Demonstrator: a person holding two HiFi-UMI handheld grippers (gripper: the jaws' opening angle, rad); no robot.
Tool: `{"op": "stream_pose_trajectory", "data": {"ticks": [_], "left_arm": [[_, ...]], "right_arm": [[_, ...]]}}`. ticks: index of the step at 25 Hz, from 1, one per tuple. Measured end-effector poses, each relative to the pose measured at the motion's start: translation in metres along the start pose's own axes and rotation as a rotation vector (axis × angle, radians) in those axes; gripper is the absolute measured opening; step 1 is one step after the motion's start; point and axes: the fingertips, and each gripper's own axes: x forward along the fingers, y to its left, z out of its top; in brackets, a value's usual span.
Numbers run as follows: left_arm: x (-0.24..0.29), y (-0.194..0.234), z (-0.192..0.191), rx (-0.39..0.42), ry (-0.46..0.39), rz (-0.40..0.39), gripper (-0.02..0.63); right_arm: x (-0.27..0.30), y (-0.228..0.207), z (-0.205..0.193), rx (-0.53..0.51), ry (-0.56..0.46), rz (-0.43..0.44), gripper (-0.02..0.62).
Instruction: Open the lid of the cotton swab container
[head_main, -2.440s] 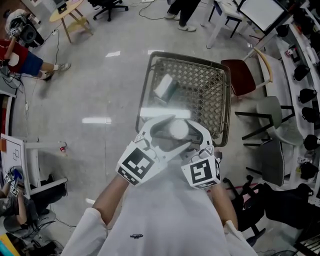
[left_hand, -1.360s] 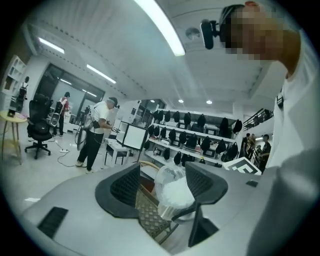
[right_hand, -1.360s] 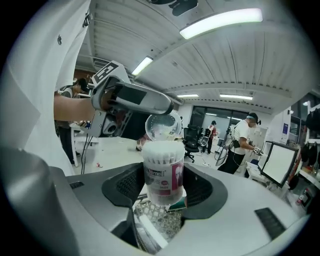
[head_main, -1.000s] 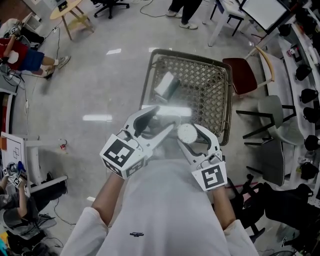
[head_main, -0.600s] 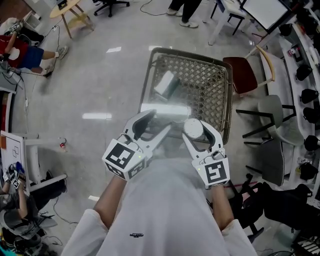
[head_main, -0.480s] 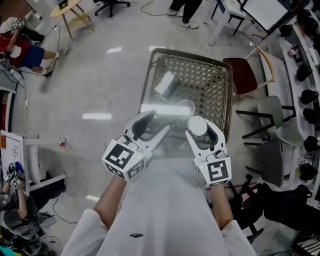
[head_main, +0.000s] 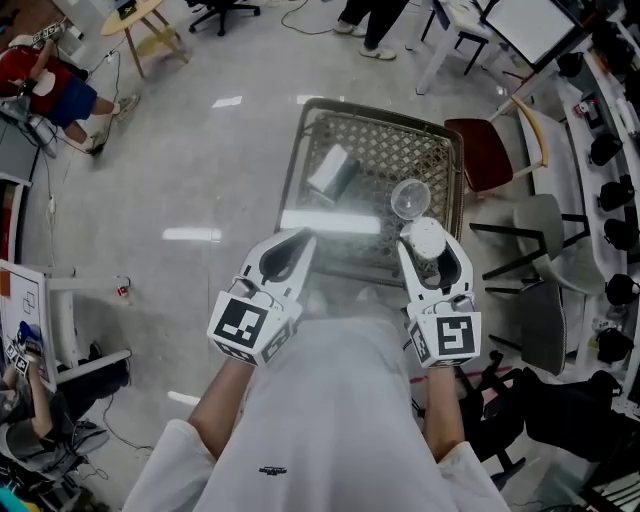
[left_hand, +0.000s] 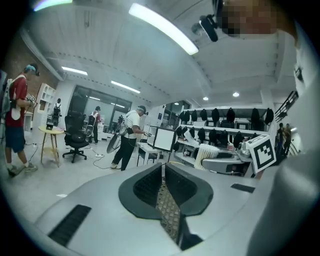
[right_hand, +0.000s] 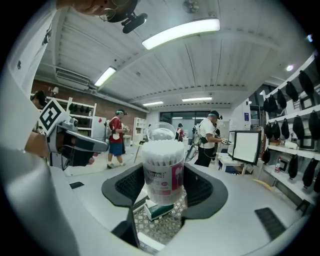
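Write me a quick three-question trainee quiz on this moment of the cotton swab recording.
1. True or false: the lid sits on the cotton swab container.
2. Fill in: the left claw is ___ and empty.
3. What holds the container? A: the left claw. B: the right claw. C: nothing.

Key:
1. False. The lid is off, seen over the basket.
2. Shut. It has just been closing, with nothing in it.
3. B.
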Motion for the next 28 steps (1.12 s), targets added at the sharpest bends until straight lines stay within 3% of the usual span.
{"op": "stream_pose_trajectory", "data": {"ticks": [11,28], "left_arm": [[-0.003,0.003,-0.005,0.016,0.016,0.021,0.015],[-0.014,0.0,-0.014,0.027,0.029,0.029,0.014]], "right_arm": [[-0.02,-0.03,-0.01,0.024,0.008,-0.124,0.232],[-0.034,-0.024,-0.032,0.053,0.021,-0.129,0.231]]}}
